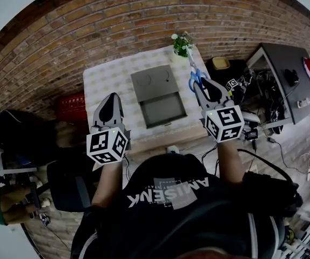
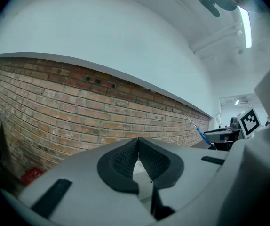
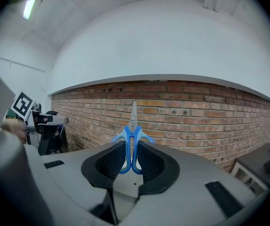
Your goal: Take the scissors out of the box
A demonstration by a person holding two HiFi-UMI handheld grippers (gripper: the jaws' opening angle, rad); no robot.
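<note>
Scissors (image 3: 132,139) are already out of the box (image 1: 163,110): you hold them in the air just to the right of it, with the blades pointing away from you toward the small plant (image 1: 182,43) beyond the box's far right corner. The box tray looks bare and its lid lies folded open on the far side. By my reading the lift-out itself is done, and what remains is the set-down.

For that, you need a bare patch of the table (image 1: 109,82) to the right of the box. Lower the tool until it lies flat, then spread the jaws to let go. You grip it only at the handle end, so the blades may tip if you lower carelessly.

Your right gripper (image 1: 202,85) stands partly open, its pads clamped on the outer sides of the two blue handle loops. Your left gripper (image 2: 138,142) hovers to the left of the box on your near side, with its jaws together at the tips and nothing between them.
</note>
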